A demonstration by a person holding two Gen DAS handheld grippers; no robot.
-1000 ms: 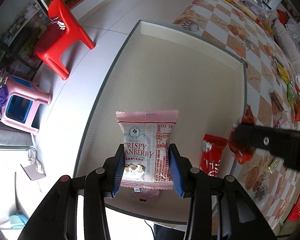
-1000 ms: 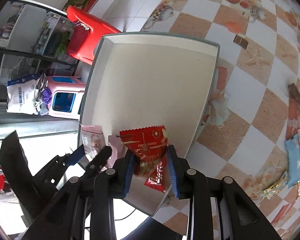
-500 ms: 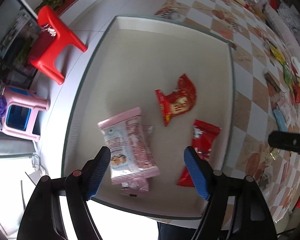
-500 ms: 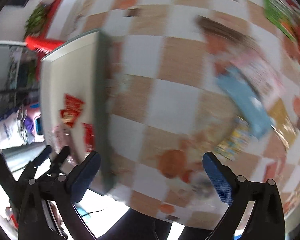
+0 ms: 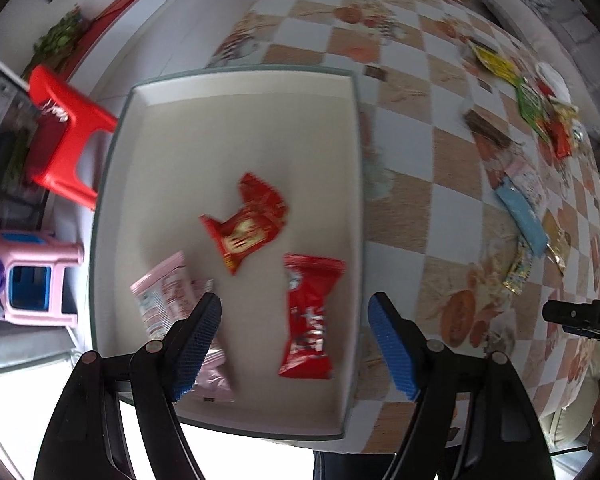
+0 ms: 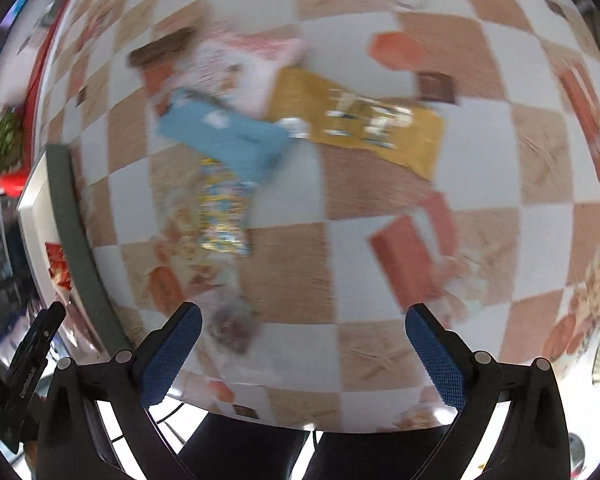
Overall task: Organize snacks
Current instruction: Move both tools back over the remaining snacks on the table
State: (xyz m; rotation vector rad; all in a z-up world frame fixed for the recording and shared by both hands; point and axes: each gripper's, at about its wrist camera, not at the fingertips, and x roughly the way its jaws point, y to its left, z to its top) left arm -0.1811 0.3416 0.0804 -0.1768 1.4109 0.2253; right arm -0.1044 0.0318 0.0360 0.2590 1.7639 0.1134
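The table [image 5: 452, 216], spread with a checkered cloth, carries a shallow white tray [image 5: 244, 80] at its edge, and three snacks already lie on the tray floor: a crumpled red packet [image 5: 246, 226] in the middle, a long red wrapper [image 5: 308, 312] near the right wall, and a pink cranberry crisp packet [image 5: 164, 296] at the near left, partly hidden behind a finger. The left hand-held gripper [image 5: 296, 344] hovers above the tray with its jaws spread wide and nothing between them. The right hand-held gripper [image 6: 300, 350] is likewise wide apart and empty, over loose snacks on the cloth: a yellow packet [image 6: 360, 120], a blue packet [image 6: 224, 136] and a pink-and-white pouch [image 6: 240, 60] overlapping one another, a small foil packet with a multicolour print [image 6: 224, 208] just nearer, and a red-brown bar [image 6: 408, 256] to the right. The right wrist view is badly smeared, so outlines here are probably only roughly right. These look like light, thin film packs, soft and crinkly, slick on the faces and easily crushed. The foil packet likely takes a pinch best across its narrow width, mid-body, with gentle pressure so the contents survive.
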